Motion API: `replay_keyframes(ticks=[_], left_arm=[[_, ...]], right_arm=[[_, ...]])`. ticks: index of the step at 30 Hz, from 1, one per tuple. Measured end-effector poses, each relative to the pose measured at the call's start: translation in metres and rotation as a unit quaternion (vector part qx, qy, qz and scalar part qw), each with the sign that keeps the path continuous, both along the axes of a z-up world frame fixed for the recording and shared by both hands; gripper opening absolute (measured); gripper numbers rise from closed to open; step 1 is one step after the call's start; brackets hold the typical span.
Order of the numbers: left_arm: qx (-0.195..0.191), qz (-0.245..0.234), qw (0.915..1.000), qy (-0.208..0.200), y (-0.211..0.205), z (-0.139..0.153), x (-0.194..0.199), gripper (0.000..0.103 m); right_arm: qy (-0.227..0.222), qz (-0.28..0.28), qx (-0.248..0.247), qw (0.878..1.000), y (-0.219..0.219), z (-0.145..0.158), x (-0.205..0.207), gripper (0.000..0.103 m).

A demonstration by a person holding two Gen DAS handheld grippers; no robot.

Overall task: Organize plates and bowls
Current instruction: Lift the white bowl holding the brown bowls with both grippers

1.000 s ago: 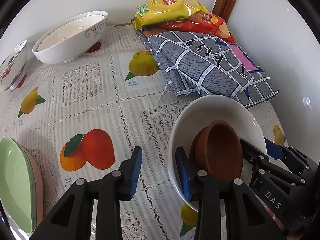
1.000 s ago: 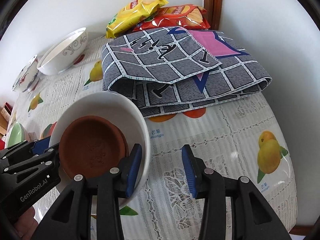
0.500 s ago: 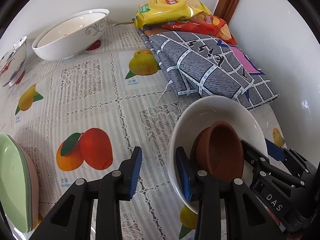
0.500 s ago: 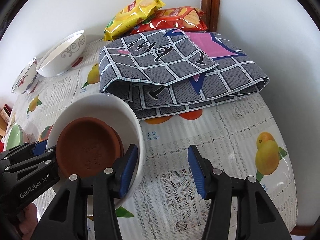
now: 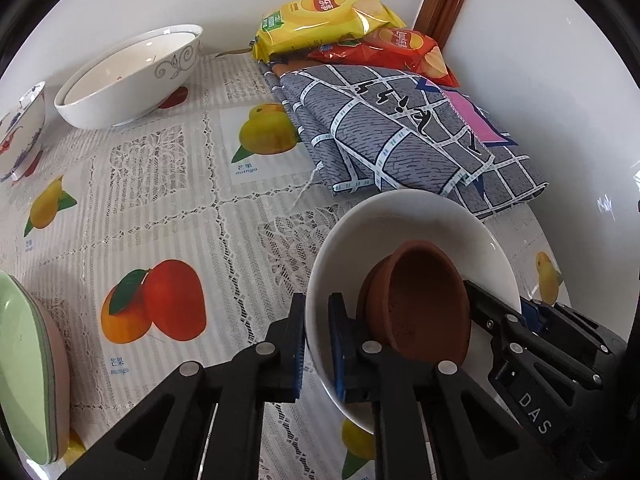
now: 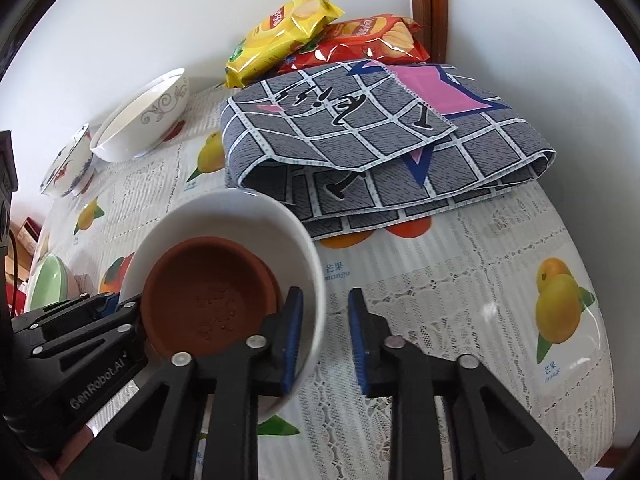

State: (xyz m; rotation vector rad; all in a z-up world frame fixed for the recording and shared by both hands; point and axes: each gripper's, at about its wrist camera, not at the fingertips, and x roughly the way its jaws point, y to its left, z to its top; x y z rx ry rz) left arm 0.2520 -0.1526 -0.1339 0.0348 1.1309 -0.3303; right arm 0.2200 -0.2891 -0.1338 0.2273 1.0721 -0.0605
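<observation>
The left gripper has just closed its fingers onto the rim of the white bowl, one blue pad outside the wall and one inside, pinching it. The right gripper straddles the opposite rim; its fingers have also just been closing: the inner pad lies against the inside of the wall, while the outer pad stands a little off the outside, so the grip looks loose. The white bowl sits on the desk at about 5 o'clock in the left wrist view and 8 o'clock in the right wrist view, with a brown clay dish leaning inside it. A folded grey checked cloth lies just beyond the bowl at 12 o'clock, with two snack bags behind it against the wall. Two patterned bowls stand at 10 o'clock, and a green plate at 8 o'clock.
</observation>
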Motion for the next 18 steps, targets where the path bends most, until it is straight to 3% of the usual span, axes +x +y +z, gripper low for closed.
replay_keyframes(ticks=[18], left_arm=[[0.005,0.014,0.9998,-0.015,0.019,0.017,-0.011,0.009]], right_arm=[[-0.011,-0.014,0.009,1.000,0.017,0.015,-0.013,0.011]])
